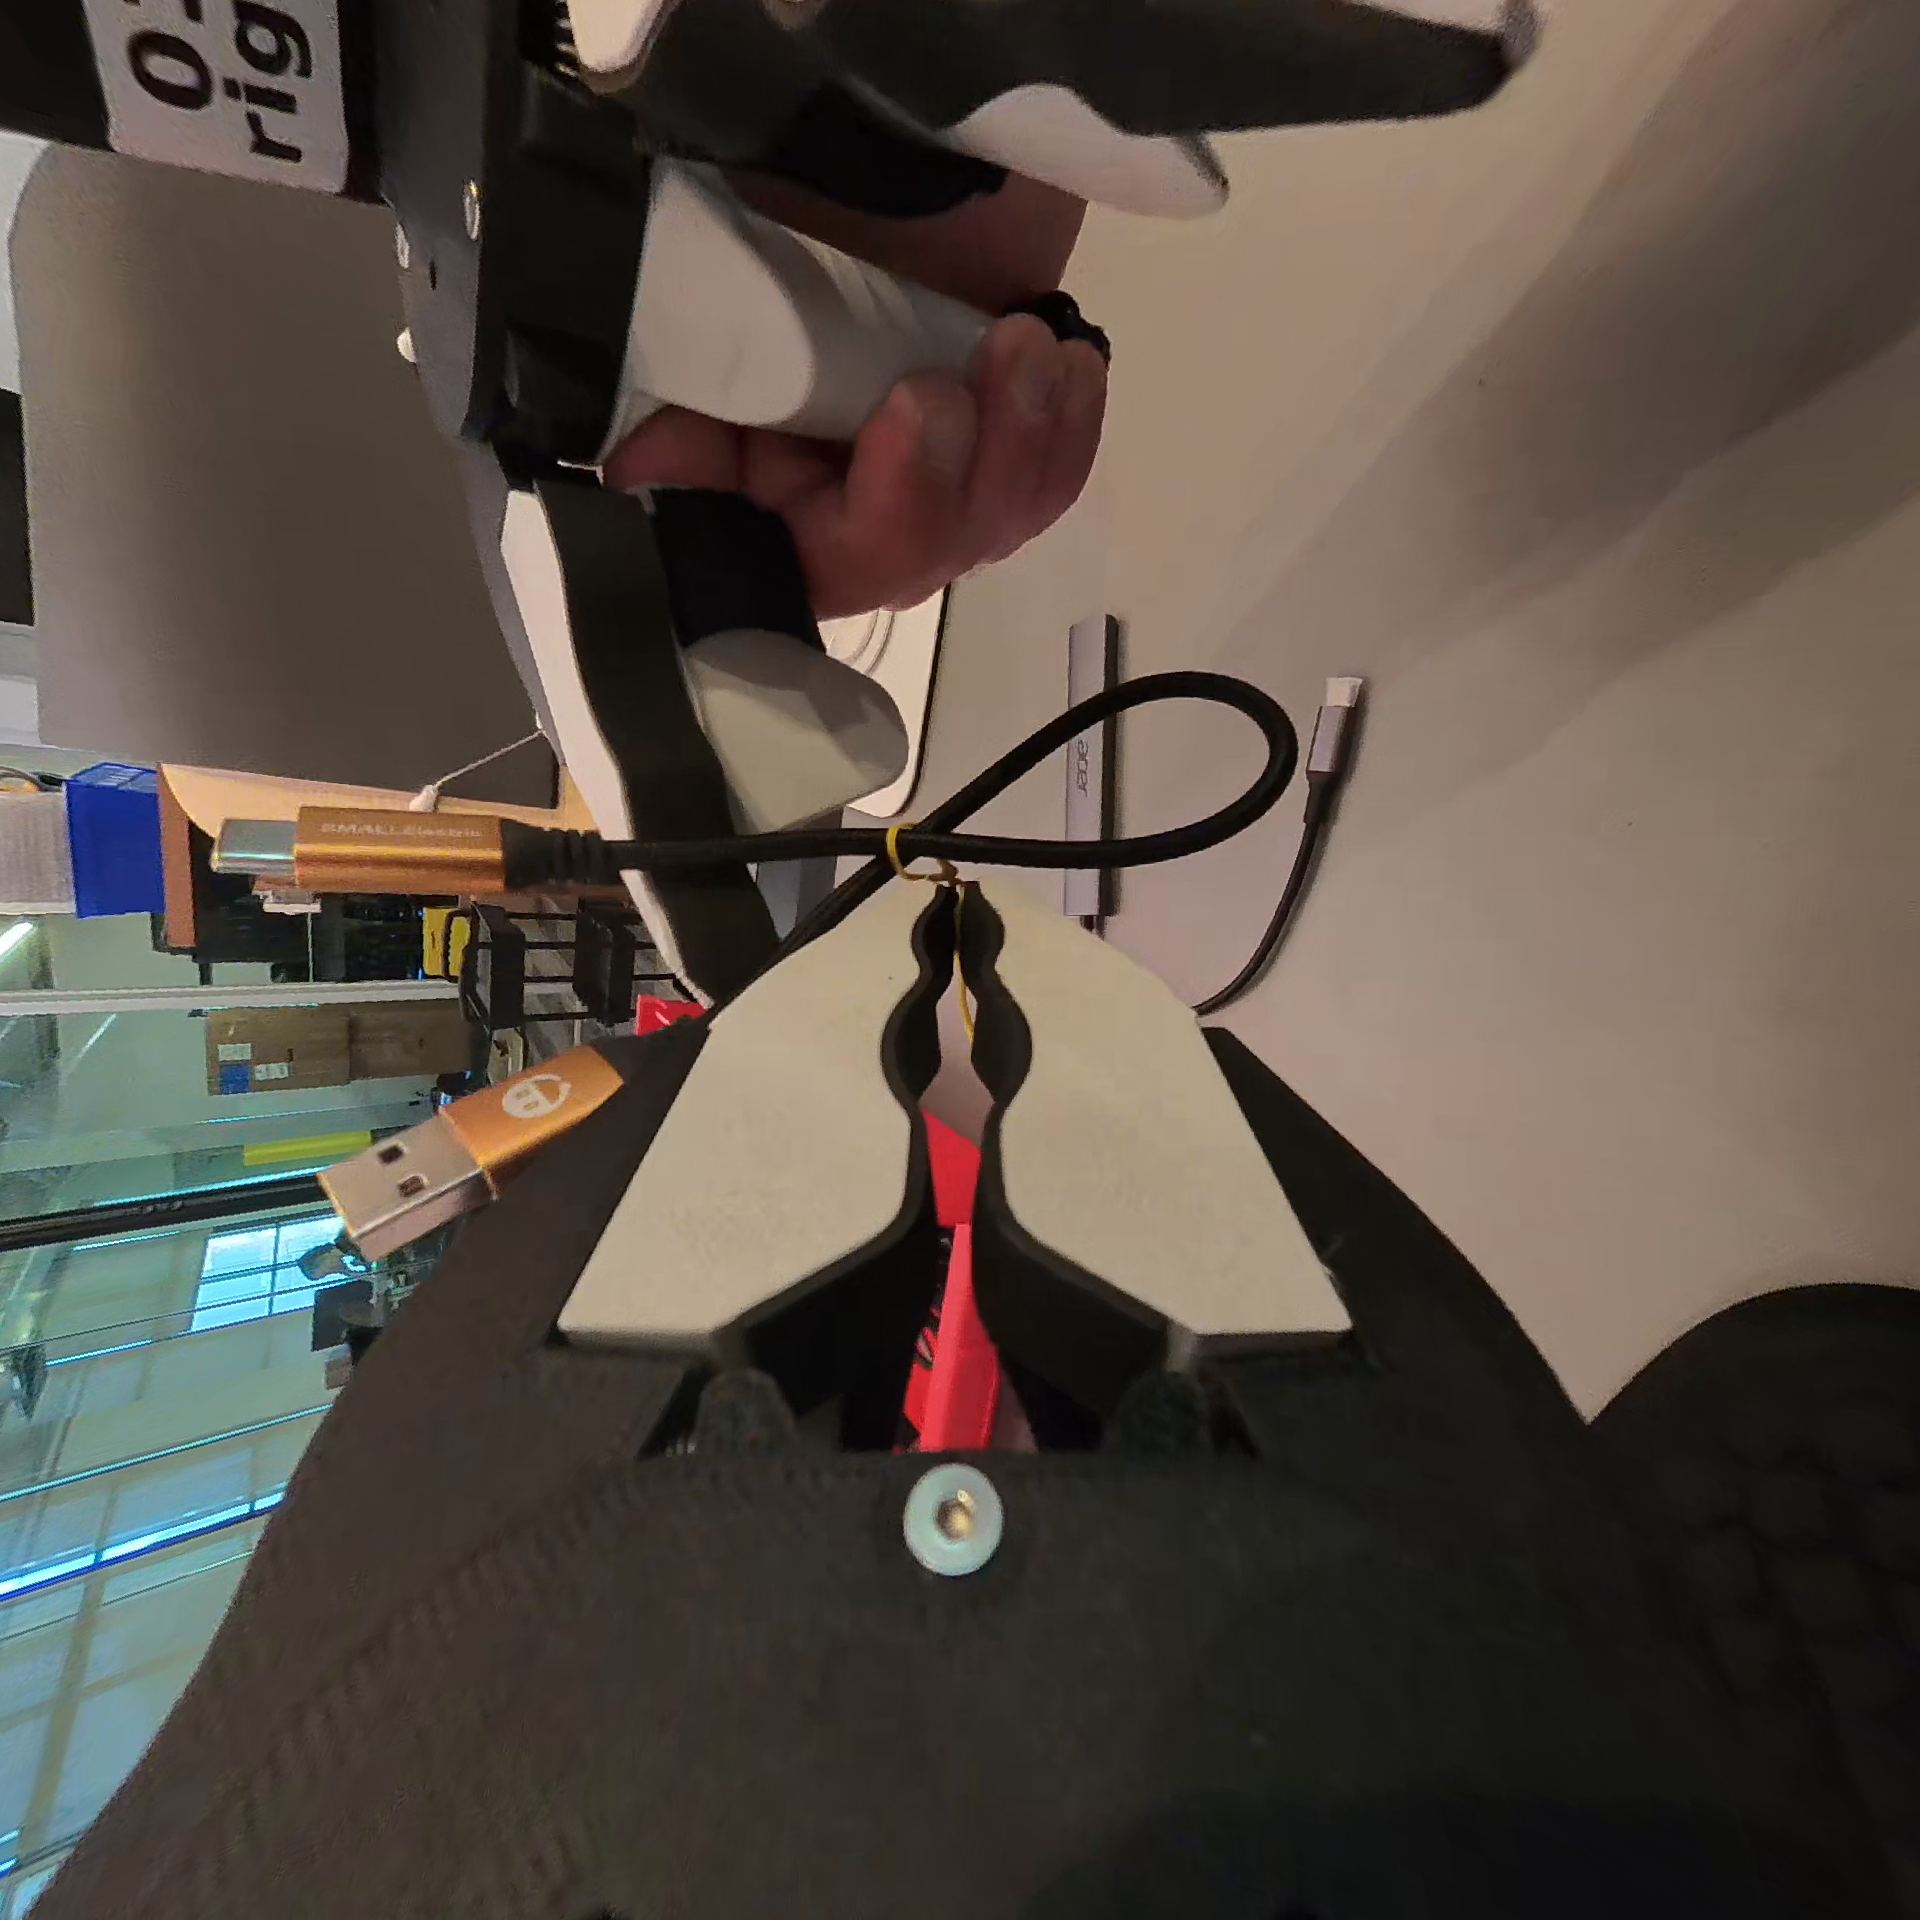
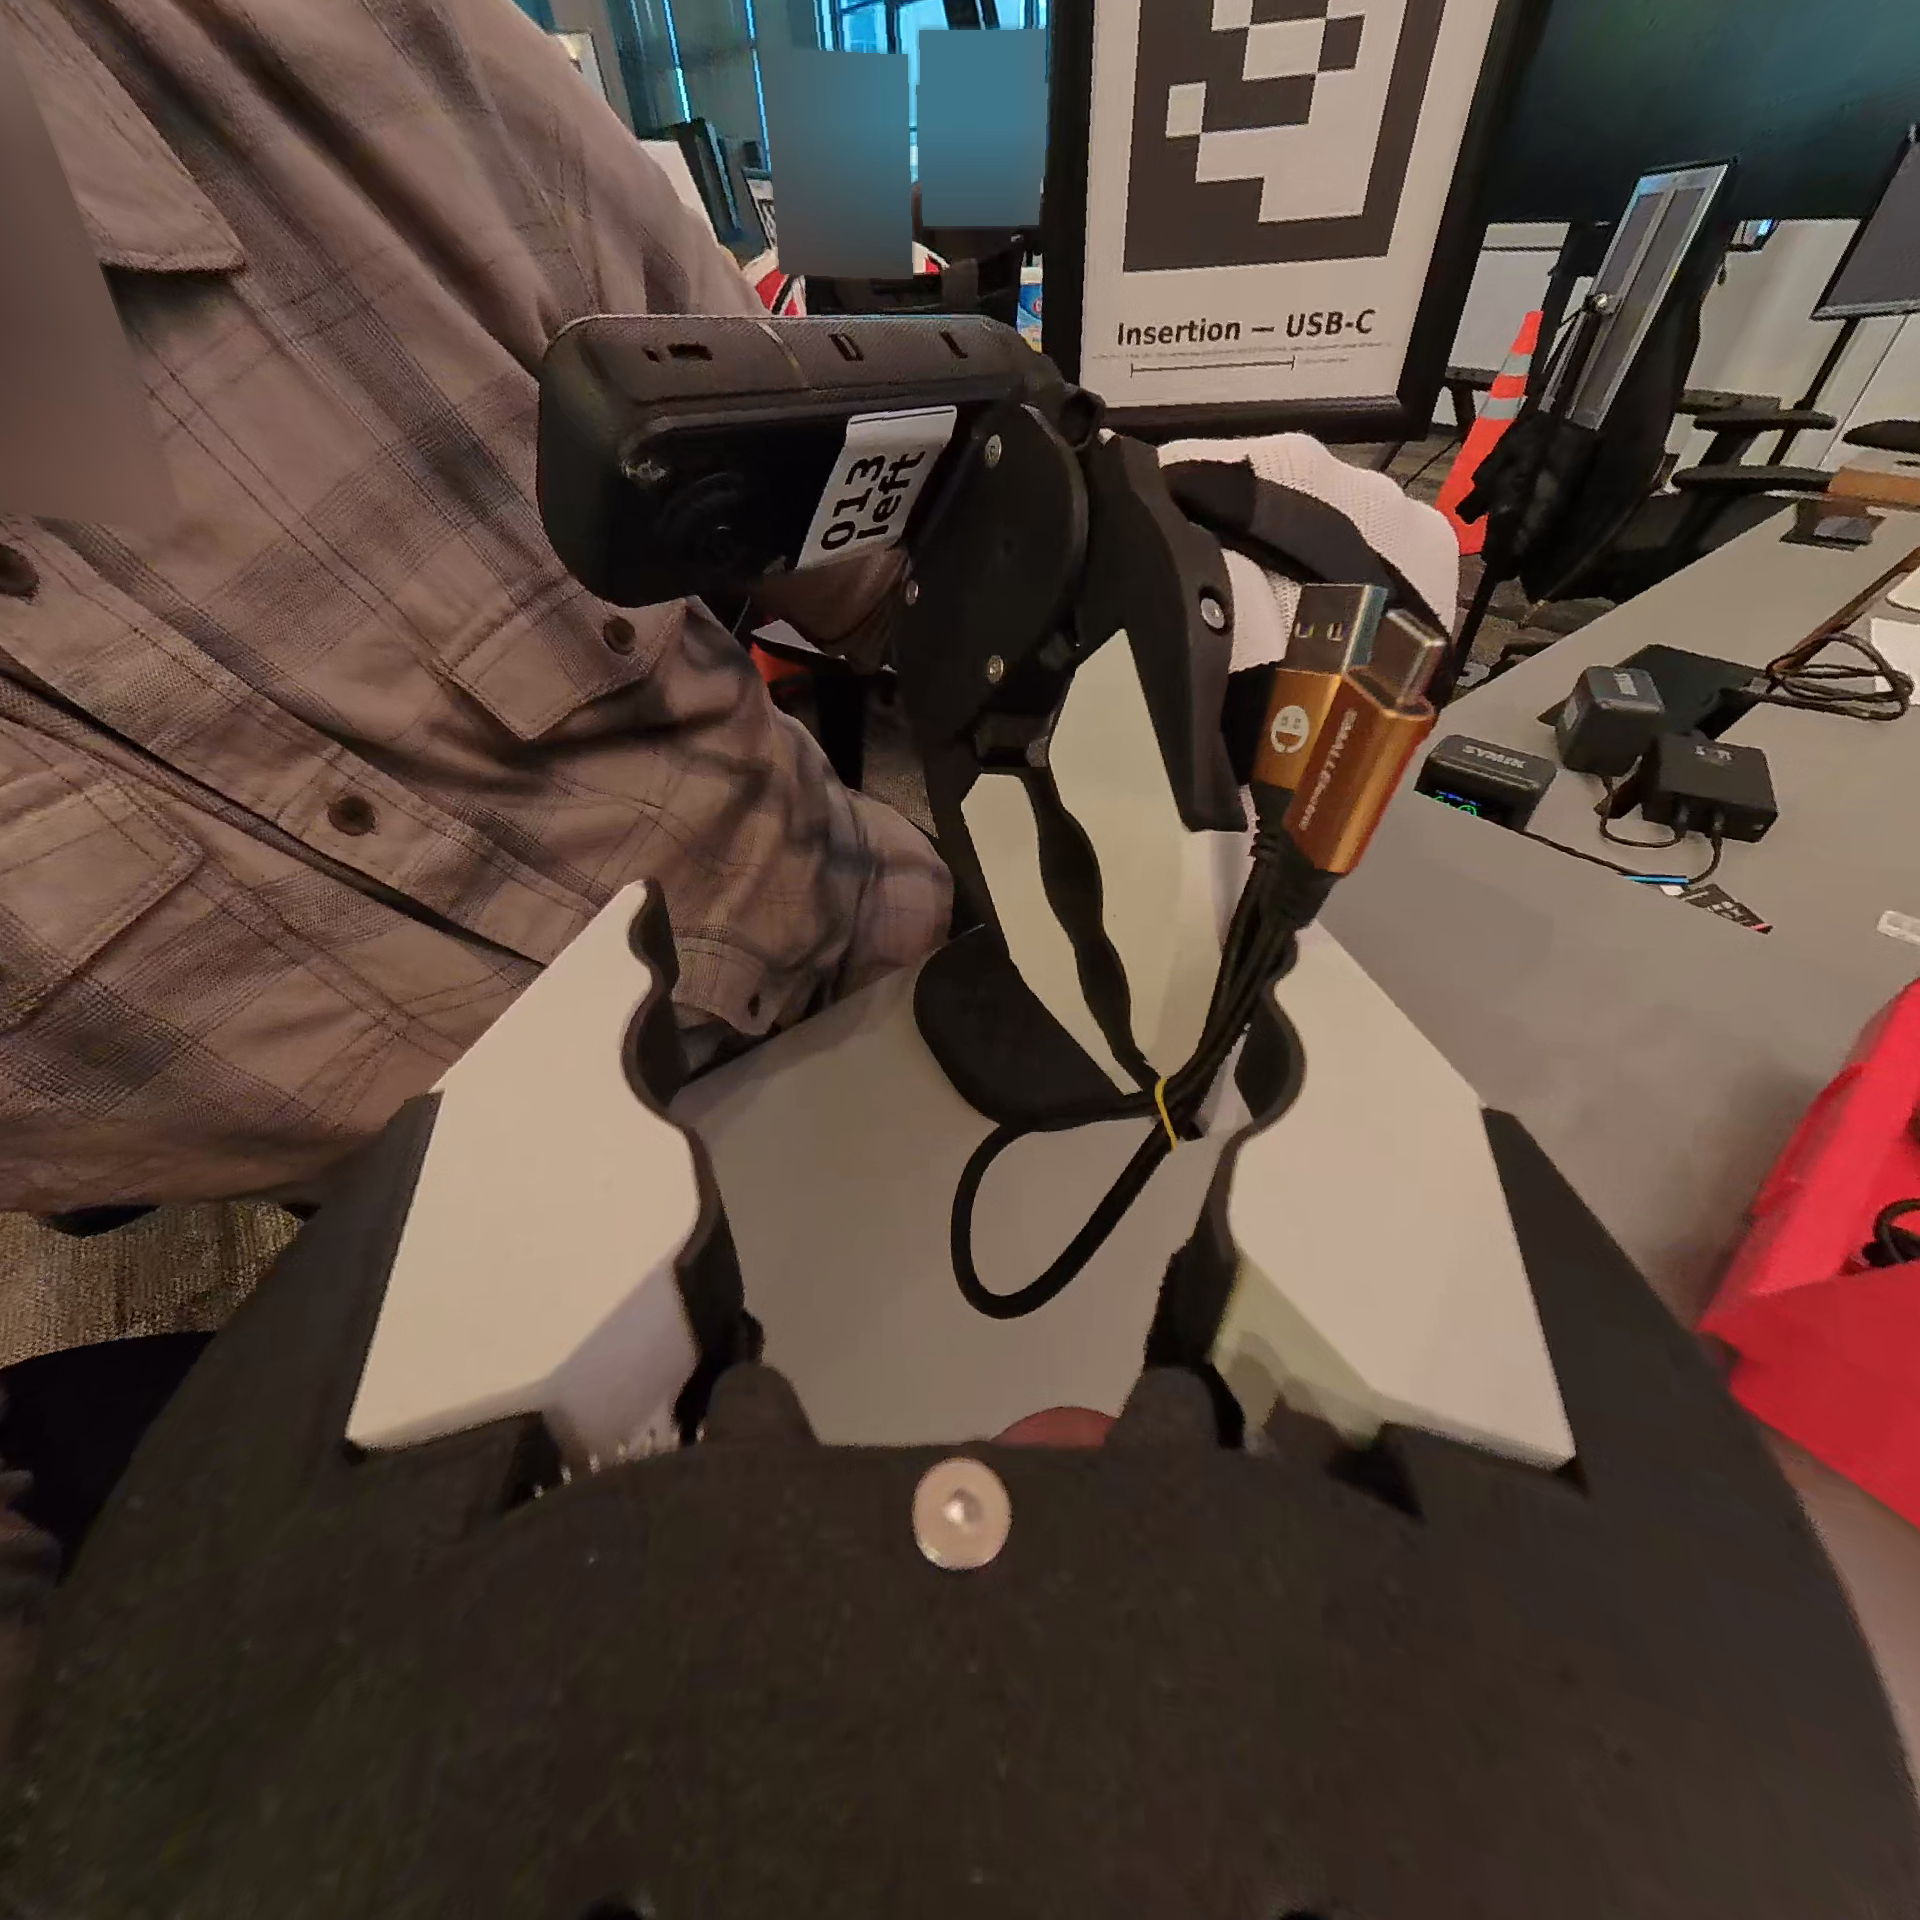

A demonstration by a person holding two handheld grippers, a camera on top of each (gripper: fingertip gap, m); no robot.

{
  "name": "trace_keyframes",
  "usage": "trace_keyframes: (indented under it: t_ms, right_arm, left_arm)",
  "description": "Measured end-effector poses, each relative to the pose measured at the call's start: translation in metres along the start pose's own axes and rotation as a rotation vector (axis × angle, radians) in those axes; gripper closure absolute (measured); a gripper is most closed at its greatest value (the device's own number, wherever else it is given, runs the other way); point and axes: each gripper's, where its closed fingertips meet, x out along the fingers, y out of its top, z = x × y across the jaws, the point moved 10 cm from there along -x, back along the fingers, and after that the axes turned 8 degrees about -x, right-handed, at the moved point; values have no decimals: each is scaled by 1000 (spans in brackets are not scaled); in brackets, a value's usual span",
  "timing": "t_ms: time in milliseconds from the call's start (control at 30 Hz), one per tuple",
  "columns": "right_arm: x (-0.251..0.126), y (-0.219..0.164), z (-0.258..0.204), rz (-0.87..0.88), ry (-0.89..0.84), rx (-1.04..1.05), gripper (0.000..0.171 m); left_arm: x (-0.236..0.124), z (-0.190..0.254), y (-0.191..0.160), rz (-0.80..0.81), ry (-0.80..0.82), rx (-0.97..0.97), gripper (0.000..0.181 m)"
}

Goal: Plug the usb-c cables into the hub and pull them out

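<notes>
Grey desk, hub beyond cable

Braided black cable with brushed copper-coloured metal plugs; matt grey metal hub; smooth matt table; woven plaid shirt.

Even, fairly bright indoor light; soft shadows lie on the pale surface. Wide-angle bending warps the edges, the left wrist view is rotated sideways, and near parts blur slightly.
</notes>
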Motion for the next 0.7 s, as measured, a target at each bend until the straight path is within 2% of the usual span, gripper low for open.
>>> trace_keyframes:
  t_ms: [167,300,400,500,700]
  right_arm:
    - [-4,3,0,50,6,-18,75]
    - [-9,8,3,170,28,-2,83]
    - [-6,12,1,160,22,-19,87]
    - [-5,13,2,154,8,-28,99]
    - [-8,13,2,175,25,-23,103]
  left_arm:
    - [-5,-1,5,29,35,24,180]
    - [-9,-3,9,50,95,53,180]
    - [-11,-1,11,53,94,63,180]
    - [-11,1,11,53,90,69,180]
    - [-12,1,12,46,101,80,180]
